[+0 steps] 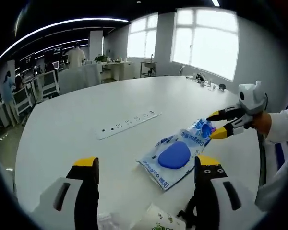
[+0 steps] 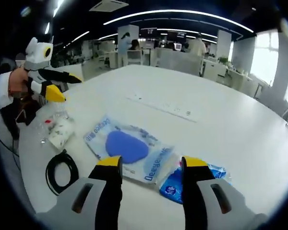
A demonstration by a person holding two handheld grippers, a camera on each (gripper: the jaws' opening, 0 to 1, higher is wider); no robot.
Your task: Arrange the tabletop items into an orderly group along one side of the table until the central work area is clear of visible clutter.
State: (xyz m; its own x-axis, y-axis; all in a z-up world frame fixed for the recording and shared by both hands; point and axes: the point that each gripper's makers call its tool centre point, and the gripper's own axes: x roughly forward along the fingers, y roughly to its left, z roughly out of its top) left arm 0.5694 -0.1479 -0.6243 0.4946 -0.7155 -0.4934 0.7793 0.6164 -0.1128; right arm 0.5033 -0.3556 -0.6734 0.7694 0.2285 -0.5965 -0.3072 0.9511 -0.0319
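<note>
Two grippers are gaping empty: the right gripper is hovering just over the glove packet, whose long axis is running sideways across it; the left gripper is farther.

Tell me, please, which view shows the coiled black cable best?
The right gripper view: the black cable lies as a whole loop on the table, beside a clear packet. In the left gripper view, a small part peeks out beside the left claw.
</note>
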